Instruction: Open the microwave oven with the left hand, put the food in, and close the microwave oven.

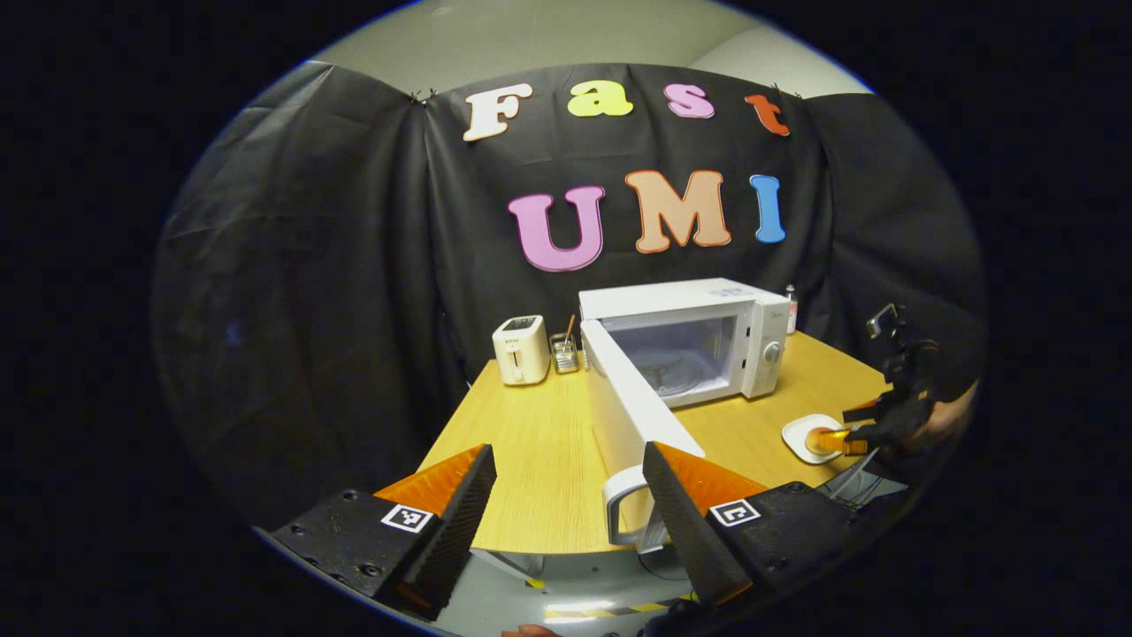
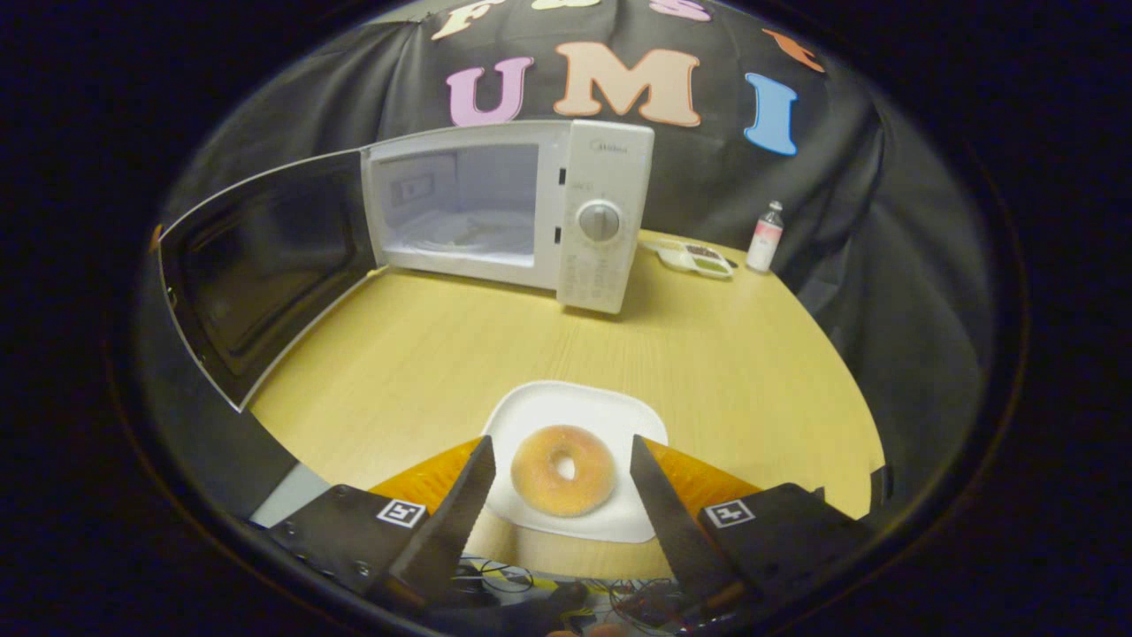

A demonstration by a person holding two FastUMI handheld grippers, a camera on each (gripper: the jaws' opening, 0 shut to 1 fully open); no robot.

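Microwave [image 2: 531, 212] sits far on the table [image 2: 424, 354], door [image 1: 623, 407] swung wide. Left gripper [image 1: 566, 504] spread, empty, just beside the door handle [image 1: 623, 509]. Right gripper [image 2: 562, 500] spread, straddling the doughnut [image 2: 563, 469] on its plate [image 2: 566, 402] at the near table edge; bare table between plate and cavity.

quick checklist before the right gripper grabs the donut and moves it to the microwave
1. Microwave door swung open: ok.
2. Microwave cavity free of other food: ok, as far as the right gripper view shows.
3. Donut lies on the white plate: ok.
4. Right gripper open, a finger either side of the donut: ok.
5. Left gripper open, off the door handle: ok.
6. Fingers low enough to grip: cannot tell.
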